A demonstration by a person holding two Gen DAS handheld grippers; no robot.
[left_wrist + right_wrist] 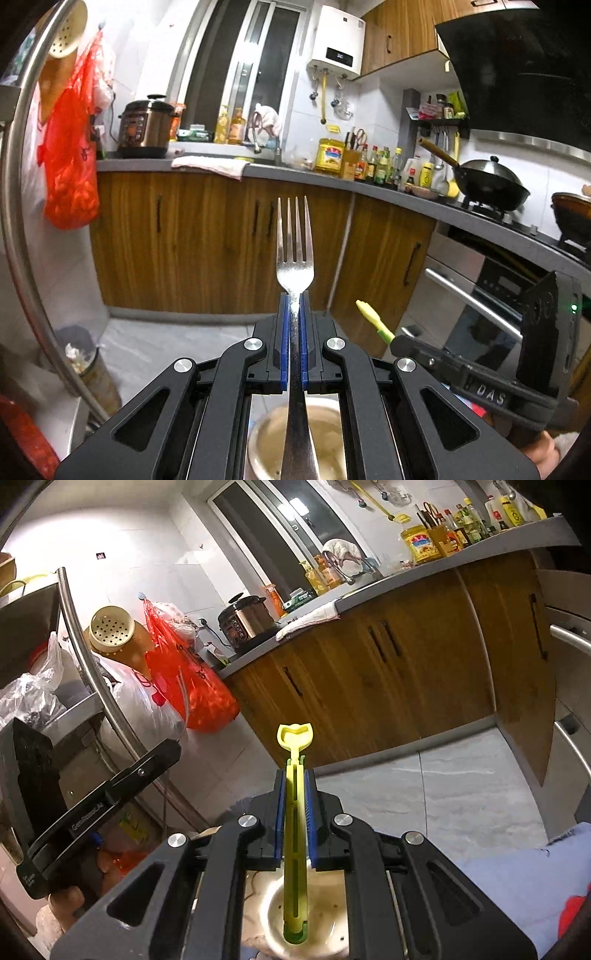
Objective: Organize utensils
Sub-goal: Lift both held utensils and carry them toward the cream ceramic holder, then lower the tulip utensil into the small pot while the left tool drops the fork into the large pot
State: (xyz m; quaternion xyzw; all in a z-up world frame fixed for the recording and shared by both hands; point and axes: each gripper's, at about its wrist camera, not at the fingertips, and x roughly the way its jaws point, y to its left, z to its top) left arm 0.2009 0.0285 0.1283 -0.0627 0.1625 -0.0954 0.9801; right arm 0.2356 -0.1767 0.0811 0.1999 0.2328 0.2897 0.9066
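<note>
1. The room is a kitchen with a long grey counter (295, 173) and brown wooden cupboards (207, 236) under it. The floor (461, 797) is pale grey tile. I cannot see any table top right under the tools.

2. A black wok (487, 184) sits on the stove, a pressure cooker (146, 127) stands on the counter, and a red bag (72, 158) hangs on the wall.

3. The left gripper (294, 299) is pressed together on a metal fork (295, 254). The fork points up and its handle goes down into a metal cup (266, 443) below.

4. The right gripper (294, 771) is pinching a yellow-green plastic tool (294, 760). Its bottom end sits inside a white cup (273, 915).

5. The two grippers are close together. In the left view, the yellow tip pokes up just beside the left one.

6. What could go wrong, I think: the fork is smooth and thin, so it might slip or twist if the grip gets loose, and then fall on the hard floor.

7. The plastic tool is light and bendy, so a hard squeeze could bend it.

8. If a hand lifts sideways, a handle could catch a cup's rim and tip the cup over.

9. The two grippers could also bump each other.
</note>
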